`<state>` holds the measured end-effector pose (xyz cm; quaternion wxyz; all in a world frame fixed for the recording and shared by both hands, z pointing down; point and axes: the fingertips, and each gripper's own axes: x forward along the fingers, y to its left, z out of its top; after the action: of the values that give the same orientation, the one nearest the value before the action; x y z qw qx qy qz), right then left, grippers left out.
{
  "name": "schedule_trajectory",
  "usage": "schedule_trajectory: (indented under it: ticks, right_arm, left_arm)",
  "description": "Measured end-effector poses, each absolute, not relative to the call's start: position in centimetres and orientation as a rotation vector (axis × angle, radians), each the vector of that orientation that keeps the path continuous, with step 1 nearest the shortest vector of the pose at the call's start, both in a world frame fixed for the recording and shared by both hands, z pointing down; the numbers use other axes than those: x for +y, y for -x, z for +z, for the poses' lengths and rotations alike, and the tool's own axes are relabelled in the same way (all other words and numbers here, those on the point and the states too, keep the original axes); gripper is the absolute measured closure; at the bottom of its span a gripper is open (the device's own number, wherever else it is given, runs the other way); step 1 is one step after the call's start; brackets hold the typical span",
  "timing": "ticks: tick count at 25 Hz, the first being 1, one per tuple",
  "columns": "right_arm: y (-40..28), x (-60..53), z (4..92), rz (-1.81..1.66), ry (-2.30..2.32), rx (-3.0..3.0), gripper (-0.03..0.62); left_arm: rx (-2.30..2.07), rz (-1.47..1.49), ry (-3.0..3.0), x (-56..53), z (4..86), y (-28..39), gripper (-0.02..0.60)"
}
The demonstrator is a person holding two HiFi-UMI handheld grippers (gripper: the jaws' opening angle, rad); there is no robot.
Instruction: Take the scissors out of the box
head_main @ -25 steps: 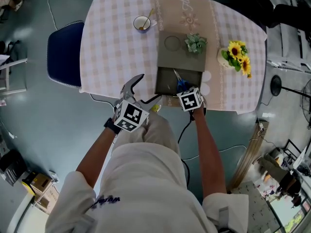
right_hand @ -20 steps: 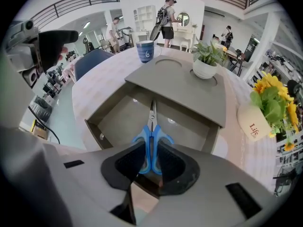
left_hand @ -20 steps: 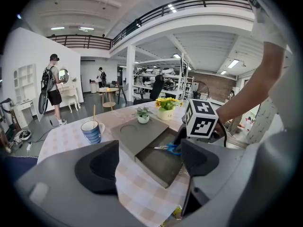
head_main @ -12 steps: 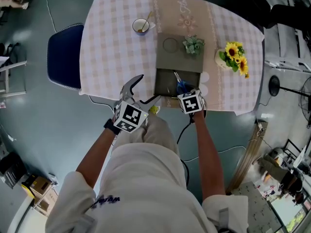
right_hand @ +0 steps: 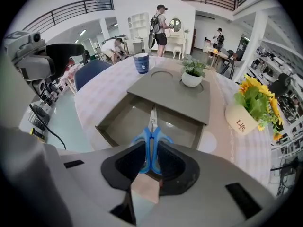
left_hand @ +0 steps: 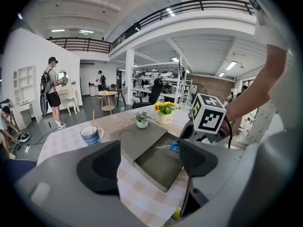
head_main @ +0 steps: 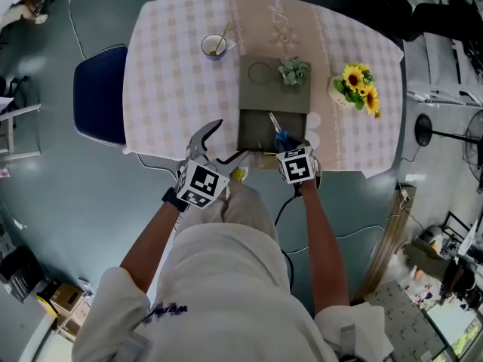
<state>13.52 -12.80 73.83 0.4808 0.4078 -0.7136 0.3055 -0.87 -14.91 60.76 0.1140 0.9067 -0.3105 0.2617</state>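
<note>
Blue-handled scissors (right_hand: 151, 143) hang blades-down over the open drawer of the grey box (right_hand: 111, 132), with my right gripper (right_hand: 151, 163) shut on their handles. In the head view the scissors (head_main: 277, 133) stick up from the drawer (head_main: 255, 130) just beyond the right gripper (head_main: 290, 149). My left gripper (head_main: 226, 140) hovers off the table's near edge, left of the box. Its jaws are closing with nothing between them. The left gripper view shows the scissors (left_hand: 174, 146) over the drawer (left_hand: 156, 167), past the left gripper (left_hand: 149, 161).
On the checked tablecloth (head_main: 170, 81) stand a cup with a spoon (head_main: 213, 46), a small potted plant (head_main: 293, 72) on the box's top, and a sunflower vase (head_main: 353, 87). A blue chair (head_main: 98, 93) stands at the table's left. People walk in the hall behind.
My right gripper has risen a little with the scissors over the drawer. The left gripper has stayed in place.
</note>
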Motion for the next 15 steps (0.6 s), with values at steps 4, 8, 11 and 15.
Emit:
schedule_trajectory:
  ticks: [4, 8, 11, 15]
  right_arm:
    - [-13.7, -12.2, 73.2, 0.761, -1.018, -1.749, 0.507]
    - [-14.0, -11.8, 72.7, 0.771, -1.035, -1.744, 0.507]
    - [-14.2, -11.6, 72.1, 0.771, -1.051, -1.749, 0.507]
    - [-14.4, -11.5, 71.5, 0.773, -1.071, -1.754, 0.507]
  left_arm:
    - [-0.909, 0.758, -2.659, -14.8, 60.3, 0.9, 0.195]
    - [-0.907, 0.746, -2.666, -14.9, 59.9, 0.9, 0.196]
    - [-0.91, 0.74, -2.674, -15.0, 59.6, 0.7, 0.196]
    - [-0.909, 0.744, -2.669, -14.8, 59.5, 0.7, 0.197]
